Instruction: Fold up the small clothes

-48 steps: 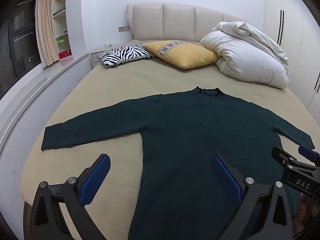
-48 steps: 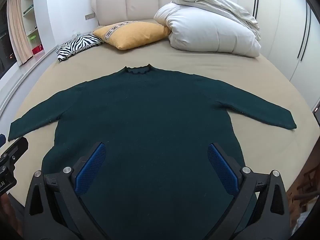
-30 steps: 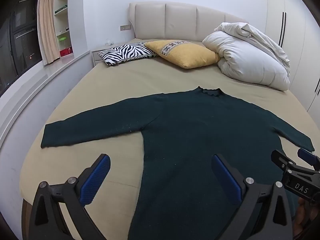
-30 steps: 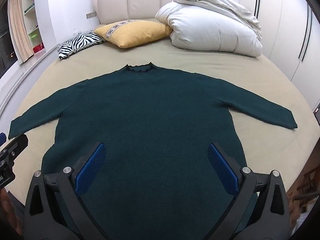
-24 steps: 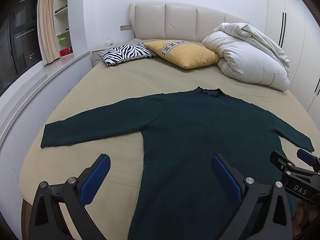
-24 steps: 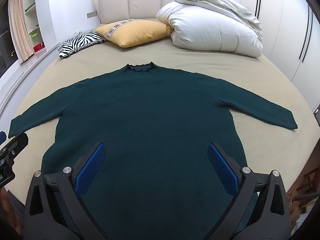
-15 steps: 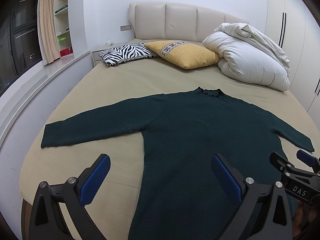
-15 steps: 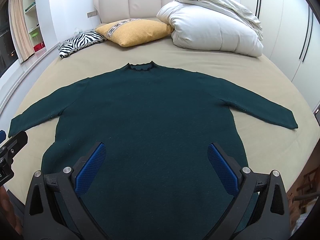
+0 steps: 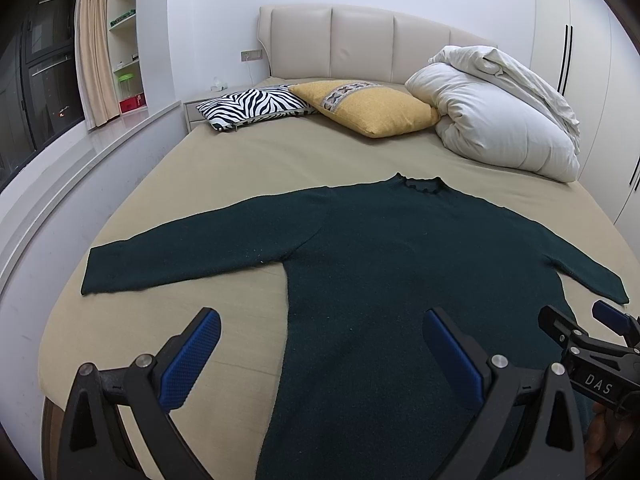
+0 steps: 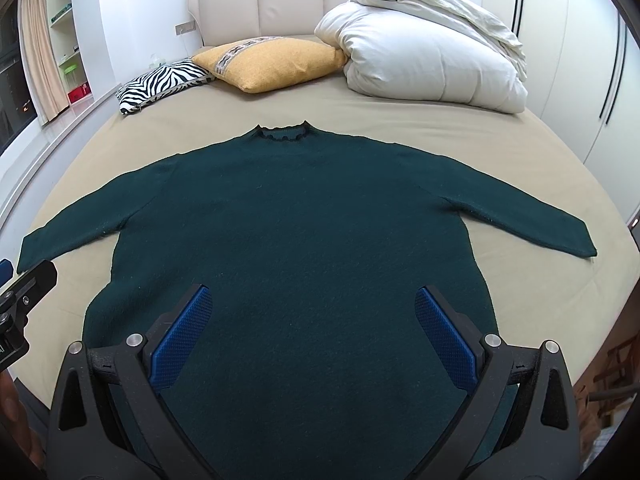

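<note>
Both grippers, the left gripper [image 9: 316, 354] and the right gripper [image 10: 310, 334], have their jaws wide open and hold nothing. They hang above the lower part of the sweater [image 10: 292, 232], which lies flat on the bed [image 10: 400, 116], its collar toward the top of the frame. I judge the left sleeve [image 9: 192, 256], stretched to the left of the frame, is nearer the left one.

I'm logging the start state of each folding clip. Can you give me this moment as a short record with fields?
garment: dark green sweater, long sleeves
garment state: flat, unfolded, both sleeves spread out, collar toward the headboard
surface: bed with a tan sheet
left gripper: open, holding nothing, above the sweater's left edge near the hem
right gripper: open, holding nothing, above the sweater's lower middle
also on the bed: zebra pillow, yellow pillow, white duvet bundled at the head end
folding progress: not yet started
</note>
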A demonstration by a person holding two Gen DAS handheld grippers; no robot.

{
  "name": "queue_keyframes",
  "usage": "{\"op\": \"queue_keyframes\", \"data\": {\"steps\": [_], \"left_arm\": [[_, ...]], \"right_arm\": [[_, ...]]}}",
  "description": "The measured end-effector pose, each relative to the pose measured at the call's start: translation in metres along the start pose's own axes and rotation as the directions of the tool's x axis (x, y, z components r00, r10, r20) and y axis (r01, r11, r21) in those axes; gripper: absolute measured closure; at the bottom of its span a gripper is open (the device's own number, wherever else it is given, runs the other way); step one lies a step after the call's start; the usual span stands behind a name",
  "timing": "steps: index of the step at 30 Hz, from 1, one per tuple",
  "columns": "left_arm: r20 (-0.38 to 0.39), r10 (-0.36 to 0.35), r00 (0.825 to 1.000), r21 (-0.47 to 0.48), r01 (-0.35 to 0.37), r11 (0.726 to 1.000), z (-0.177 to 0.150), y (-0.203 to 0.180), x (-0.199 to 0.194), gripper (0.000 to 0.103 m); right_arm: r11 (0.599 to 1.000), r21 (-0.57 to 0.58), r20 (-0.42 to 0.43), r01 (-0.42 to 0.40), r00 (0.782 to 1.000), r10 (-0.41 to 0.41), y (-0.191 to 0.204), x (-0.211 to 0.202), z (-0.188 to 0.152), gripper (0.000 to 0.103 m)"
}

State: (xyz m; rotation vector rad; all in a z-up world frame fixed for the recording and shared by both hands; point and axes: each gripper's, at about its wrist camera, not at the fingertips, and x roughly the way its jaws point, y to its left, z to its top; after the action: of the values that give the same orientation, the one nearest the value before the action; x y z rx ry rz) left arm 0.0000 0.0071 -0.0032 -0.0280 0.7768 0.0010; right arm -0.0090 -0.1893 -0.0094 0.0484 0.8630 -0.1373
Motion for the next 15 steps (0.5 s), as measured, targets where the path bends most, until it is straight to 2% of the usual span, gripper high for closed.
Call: {"op": "queue_keyframes", "data": {"steps": [15], "left_arm": [[0.0,-0.001,1.0,-0.001,0.001,1.0,0.0004,0.0008,-0.0004,0.0]], "right_arm": [[1.0,-0.003,-0.003,-0.001,1.0,0.001,0.0009,0.0013,-0.0006,0.0]]}}
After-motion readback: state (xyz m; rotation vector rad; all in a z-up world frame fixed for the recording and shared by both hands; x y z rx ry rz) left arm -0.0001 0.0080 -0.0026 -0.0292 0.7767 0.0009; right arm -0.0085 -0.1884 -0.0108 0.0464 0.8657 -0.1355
